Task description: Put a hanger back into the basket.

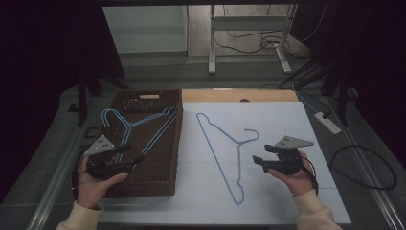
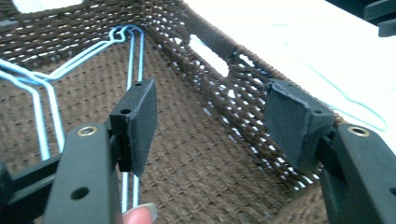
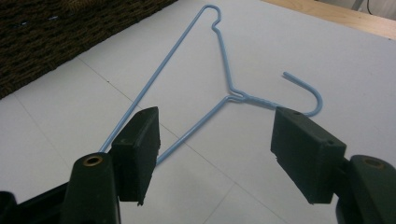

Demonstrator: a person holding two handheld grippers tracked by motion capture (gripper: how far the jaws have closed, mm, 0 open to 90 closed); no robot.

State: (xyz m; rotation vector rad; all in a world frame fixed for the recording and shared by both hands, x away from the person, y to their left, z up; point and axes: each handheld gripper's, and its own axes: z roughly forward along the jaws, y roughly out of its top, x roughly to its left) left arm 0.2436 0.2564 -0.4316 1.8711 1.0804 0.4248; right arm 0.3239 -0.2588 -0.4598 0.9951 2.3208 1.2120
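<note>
Two open grippers (image 1: 125, 155) (image 1: 261, 154) — hanger (image 1: 225, 153) on table, hangers (image 1: 139, 127) in basket (image 1: 165, 165)

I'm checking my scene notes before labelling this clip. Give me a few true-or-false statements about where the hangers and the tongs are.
1. A blue hanger lies flat on the white sheet. True.
2. The woven basket holds no hangers. False: blue hangers lie inside it.
3. The right tongs are clamped on the hanger's hook. False: their jaws stand open, with nothing between them, beside the hanger.
4. The left tongs are over the basket with the jaws open. True.
5. The basket stands to the right of the lone hanger in the high view. False: it stands to its left.
</note>
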